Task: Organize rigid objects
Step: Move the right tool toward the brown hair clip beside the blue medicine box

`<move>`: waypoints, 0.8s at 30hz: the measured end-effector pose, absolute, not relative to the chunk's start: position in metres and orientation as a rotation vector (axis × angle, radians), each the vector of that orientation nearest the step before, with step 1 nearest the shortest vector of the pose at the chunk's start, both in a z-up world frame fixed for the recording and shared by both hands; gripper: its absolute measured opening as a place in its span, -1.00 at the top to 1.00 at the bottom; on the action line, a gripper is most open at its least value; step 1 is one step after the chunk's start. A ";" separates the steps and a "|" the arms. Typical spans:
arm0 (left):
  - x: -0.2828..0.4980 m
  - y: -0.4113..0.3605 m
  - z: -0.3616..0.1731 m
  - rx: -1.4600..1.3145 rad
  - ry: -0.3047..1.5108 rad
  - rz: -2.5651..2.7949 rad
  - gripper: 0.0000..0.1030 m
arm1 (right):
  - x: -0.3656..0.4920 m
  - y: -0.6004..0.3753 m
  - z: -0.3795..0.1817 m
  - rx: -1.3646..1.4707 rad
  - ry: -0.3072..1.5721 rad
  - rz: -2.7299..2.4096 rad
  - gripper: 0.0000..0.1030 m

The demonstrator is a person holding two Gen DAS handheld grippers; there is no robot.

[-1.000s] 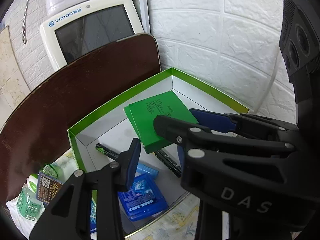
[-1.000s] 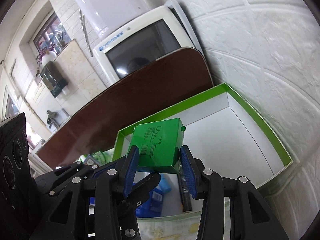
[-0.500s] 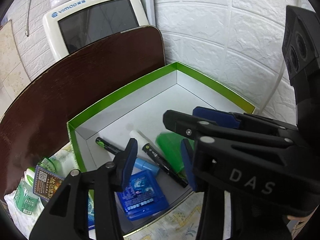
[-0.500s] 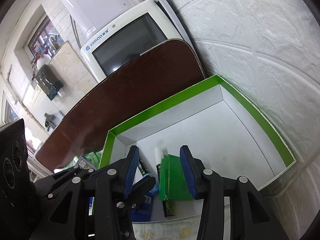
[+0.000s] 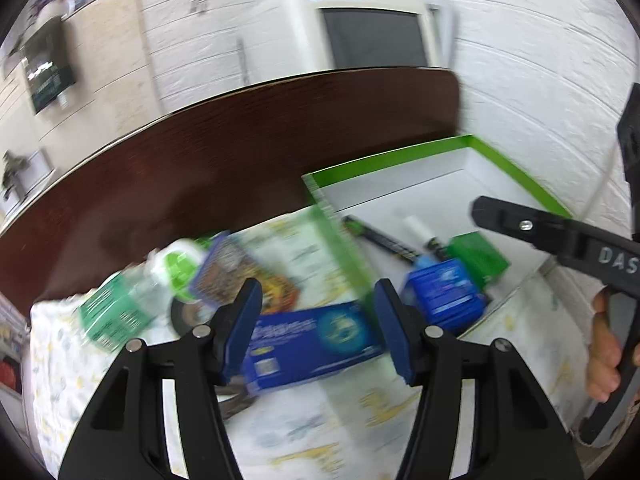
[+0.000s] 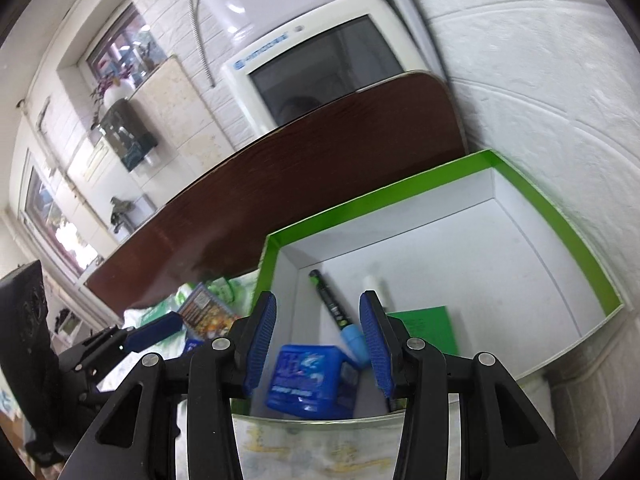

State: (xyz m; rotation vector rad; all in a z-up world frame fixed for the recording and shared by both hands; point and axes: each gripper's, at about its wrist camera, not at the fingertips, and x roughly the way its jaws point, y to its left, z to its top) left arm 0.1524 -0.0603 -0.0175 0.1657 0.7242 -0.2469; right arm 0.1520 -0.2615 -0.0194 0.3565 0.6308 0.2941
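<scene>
The left gripper (image 5: 318, 322) hangs with its jaws opening and nothing between the pads, lined up over a long blue cardboard box (image 5: 312, 344) that lies on the patterned cloth surface (image 5: 320, 432) at the centre bottom of the left wrist view. The step in hand looks like the reach for the next loose item: that box lies just outside the green-rimmed white cardboard tray (image 6: 576, 256), next to the tray's left wall. The next move probably calls for lowering the pads on either side of the box and closing across its narrow width.

The right gripper (image 6: 318, 350) hovers at the tray's near edge, jaws partly spread and pinching nothing. Already in the tray lie a flat green packet (image 6: 430, 326), a blue plastic case (image 6: 308, 376) and a black marker pen (image 6: 332, 306).

More loose things wait at the left of the left wrist view, blurred: a green-capped bottle (image 5: 178, 264) and a printed card pack (image 5: 232, 276). Behind them a dark brown wooden board (image 5: 240, 152) leans against a white brick-pattern wall (image 5: 540, 60), with a cream monitor (image 5: 360, 28) above it. In the right wrist view a window (image 6: 116, 48) shows at the upper left.
</scene>
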 end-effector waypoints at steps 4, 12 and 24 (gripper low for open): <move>0.145 -0.026 -0.024 0.138 0.736 -0.191 -0.12 | 0.150 -0.241 -0.019 0.323 0.646 0.331 0.12; 0.125 0.000 -0.045 0.137 0.766 -0.240 -0.13 | 0.146 -0.182 -0.020 0.240 0.708 0.411 0.12; 0.133 0.046 -0.098 0.029 0.903 -0.280 0.72 | 0.145 -0.121 -0.031 0.146 0.784 0.465 0.12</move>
